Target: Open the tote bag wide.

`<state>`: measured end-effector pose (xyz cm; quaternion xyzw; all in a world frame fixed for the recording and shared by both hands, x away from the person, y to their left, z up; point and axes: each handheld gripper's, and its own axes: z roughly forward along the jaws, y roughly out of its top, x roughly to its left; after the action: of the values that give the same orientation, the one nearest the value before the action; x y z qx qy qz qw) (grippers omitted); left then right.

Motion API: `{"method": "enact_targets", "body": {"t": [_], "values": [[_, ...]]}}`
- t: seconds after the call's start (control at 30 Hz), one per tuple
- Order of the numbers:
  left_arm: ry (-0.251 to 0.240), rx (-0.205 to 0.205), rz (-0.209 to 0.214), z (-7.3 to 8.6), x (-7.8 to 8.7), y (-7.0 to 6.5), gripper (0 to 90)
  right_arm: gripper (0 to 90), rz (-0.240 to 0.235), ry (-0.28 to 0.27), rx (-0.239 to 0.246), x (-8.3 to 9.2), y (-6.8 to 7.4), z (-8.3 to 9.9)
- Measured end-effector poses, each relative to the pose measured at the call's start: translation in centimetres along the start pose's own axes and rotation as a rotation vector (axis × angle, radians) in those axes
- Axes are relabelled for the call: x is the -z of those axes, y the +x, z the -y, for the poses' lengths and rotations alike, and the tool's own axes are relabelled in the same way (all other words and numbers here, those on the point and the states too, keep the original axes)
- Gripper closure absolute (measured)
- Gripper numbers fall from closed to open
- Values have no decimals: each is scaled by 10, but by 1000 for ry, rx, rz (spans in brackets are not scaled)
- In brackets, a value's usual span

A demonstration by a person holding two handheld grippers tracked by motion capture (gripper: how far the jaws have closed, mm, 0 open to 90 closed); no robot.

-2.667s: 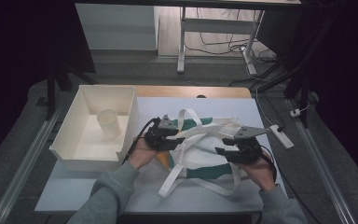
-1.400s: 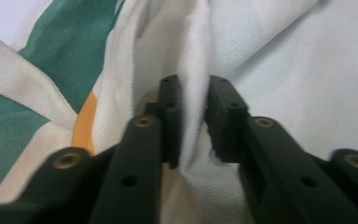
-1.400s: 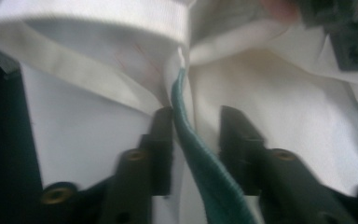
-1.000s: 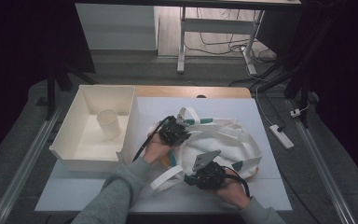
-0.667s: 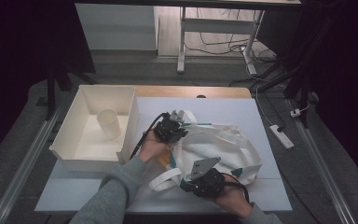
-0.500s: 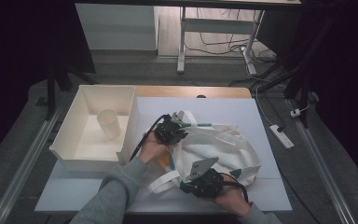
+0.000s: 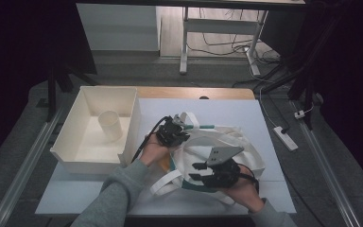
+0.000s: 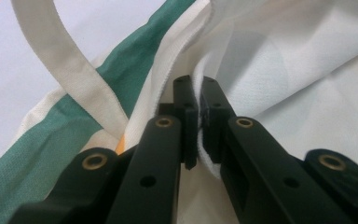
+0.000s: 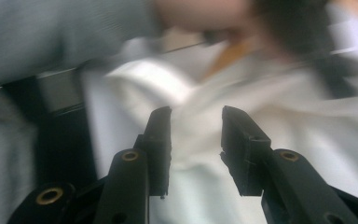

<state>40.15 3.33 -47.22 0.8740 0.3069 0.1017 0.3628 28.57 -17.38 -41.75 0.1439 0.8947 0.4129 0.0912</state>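
A white cloth bag with a green stripe and white straps lies bunched on the white table. My left gripper is at the bag's far left edge. In the left gripper view this gripper is shut on a fold of the bag, with cloth pinched between the pads. My right gripper hovers over the bag's near edge. In the right gripper view its jaws have just been opening; the right gripper stands apart with no cloth pinched, and the blurred bag lies beyond.
An open white box holding a white cup stands at the table's left, close to my left forearm. A power strip lies on the floor to the right. A loose strap loop curls at the bag's near left.
The right gripper carried the bag's right side toward the near middle, folding it. Since then its jaws have parted and it has lifted off the cloth. The left gripper has kept its hold.
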Motion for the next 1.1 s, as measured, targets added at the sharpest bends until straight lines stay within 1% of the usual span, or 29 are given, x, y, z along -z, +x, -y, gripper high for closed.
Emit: {"method": "enact_targets", "body": {"t": [0.03,0.07,0.1,0.13,0.17,0.2,0.23,0.3,0.37,0.4,0.43,0.5,0.53,0.57,0.63,0.77,0.83,0.9,1.0,1.03,1.1], "values": [[1,2,2,0,0,0,864,611,32,6,-1,1,-5,-1],[0,3,3,0,1,0,864,598,59,17,-20,1,-15,-2],[1,2,3,1,1,1,864,582,63,26,-39,0,-22,-1],[1,2,3,1,1,1,864,568,78,47,-58,-2,-31,1],[0,3,4,1,1,1,864,555,109,73,-70,-6,-41,5],[1,3,6,1,1,1,864,540,123,93,-79,-9,-47,9],[1,4,7,2,1,2,863,529,142,123,-96,-15,-56,15],[6,7,13,2,0,3,863,513,170,154,-112,-22,-64,23],[9,8,16,2,-1,4,863,500,181,186,-126,-29,-73,29],[8,10,17,3,-2,4,863,495,196,196,-128,-31,-76,31],[8,11,18,3,-2,4,863,482,226,216,-123,-34,-80,33],[11,8,18,3,-2,4,863,469,253,242,-118,-38,-85,35],[11,10,21,3,-2,5,863,460,263,253,-124,-41,-89,36],[11,11,23,3,-3,5,862,450,265,258,-145,-45,-94,37],[15,10,26,3,-3,5,863,450,269,279,-145,-54,-100,39],[19,7,24,3,-4,4,862,440,282,330,-115,-70,-105,42],[22,7,26,4,-5,5,862,450,291,345,-107,-75,-107,44],[23,9,31,4,-6,5,862,473,303,347,-100,-75,-107,44],[25,8,30,4,-6,4,861,515,335,363,-86,-75,-108,47],[24,8,28,4,-6,3,861,516,342,367,-89,-76,-109,49],[28,1,24,4,-6,2,860,536,334,359,-104,-77,-111,51]]}}
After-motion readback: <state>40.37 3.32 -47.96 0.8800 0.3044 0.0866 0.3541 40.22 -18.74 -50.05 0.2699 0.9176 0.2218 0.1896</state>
